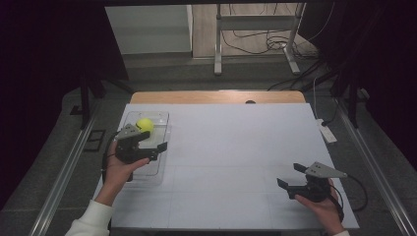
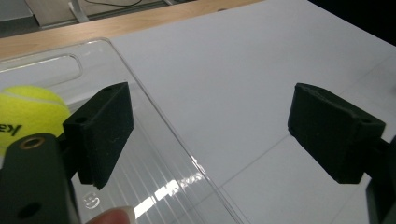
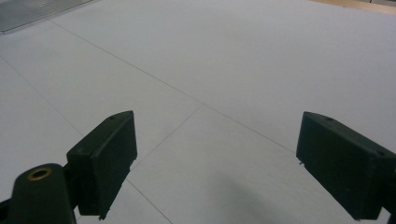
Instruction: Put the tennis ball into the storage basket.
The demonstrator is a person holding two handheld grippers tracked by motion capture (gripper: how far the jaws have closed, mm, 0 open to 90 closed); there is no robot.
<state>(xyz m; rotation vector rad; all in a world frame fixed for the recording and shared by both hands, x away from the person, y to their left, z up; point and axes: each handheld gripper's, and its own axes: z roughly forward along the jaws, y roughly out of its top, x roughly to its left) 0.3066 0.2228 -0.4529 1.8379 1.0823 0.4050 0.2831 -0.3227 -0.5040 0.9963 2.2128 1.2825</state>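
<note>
Covering the wooden surface (image 1: 216, 96), a white sheet (image 1: 231, 157) holds a clear tray (image 1: 158, 164) with a yellow ball (image 1: 144, 124) at left. Both the left gripper (image 1: 155, 140) and the right gripper (image 1: 290, 175) stand spread and empty. Cables (image 1: 255, 42) lie on the floor (image 1: 246, 73) at the top.

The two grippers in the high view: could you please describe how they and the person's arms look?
Each tool, left and right, is black with two blocky, flat-faced jaws and a grey three-cornered plate on top. A black cable trails from each. A brass-coloured ring is set in the body beside one jaw. The left arm wears a white sleeve; a white cuff edges the right wrist.
</note>
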